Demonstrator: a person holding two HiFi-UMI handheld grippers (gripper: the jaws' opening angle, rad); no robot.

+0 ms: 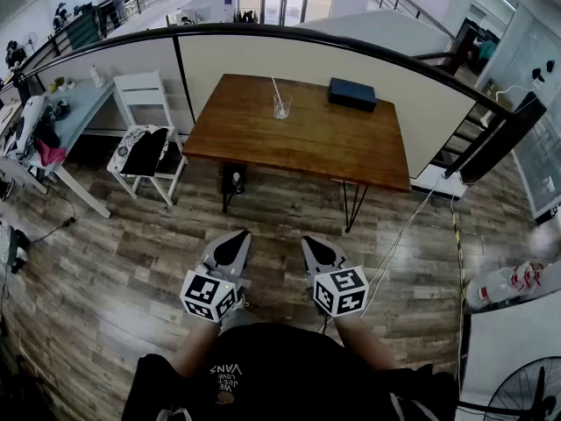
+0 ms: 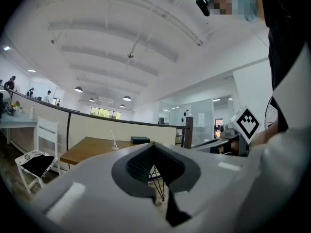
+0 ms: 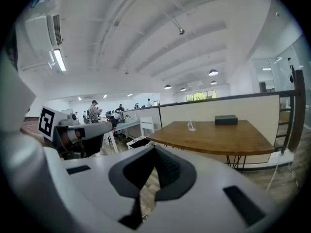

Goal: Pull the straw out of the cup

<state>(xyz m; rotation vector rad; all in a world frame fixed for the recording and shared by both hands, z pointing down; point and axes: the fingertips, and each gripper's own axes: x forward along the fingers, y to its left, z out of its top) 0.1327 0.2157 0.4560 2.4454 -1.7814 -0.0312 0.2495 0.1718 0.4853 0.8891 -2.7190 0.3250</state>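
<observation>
A brown wooden surface (image 1: 333,143) on thin black legs stands against a curved partition (image 1: 394,86) topped by a dark rail (image 1: 263,30), in an open office with a plank floor (image 1: 105,261). Near the far edge of the surface a clear cup (image 1: 281,108) stands upright. A thin white straw (image 1: 275,89) is in it, its top leaning left. A dark box (image 1: 352,94) lies to the right of the cup, apart from it. A white chair (image 1: 138,89) with dark cloth on its seat stands just left of the surface. A white cable (image 1: 410,235) trails over the floor by the right-hand legs.

The person stands well back from the surface with both grippers close to the body, side by side and near each other, pointing toward it. The left gripper (image 1: 235,242) and the right gripper (image 1: 317,248) each carry a marker cube (image 1: 209,295) at the rear.

In the left gripper view its fingers (image 2: 133,171) are pressed together with nothing between them, and the cup shows small and far off beyond them. In the right gripper view the fingers (image 3: 167,171) are likewise closed and empty, with cup and straw well away on the surface.
</observation>
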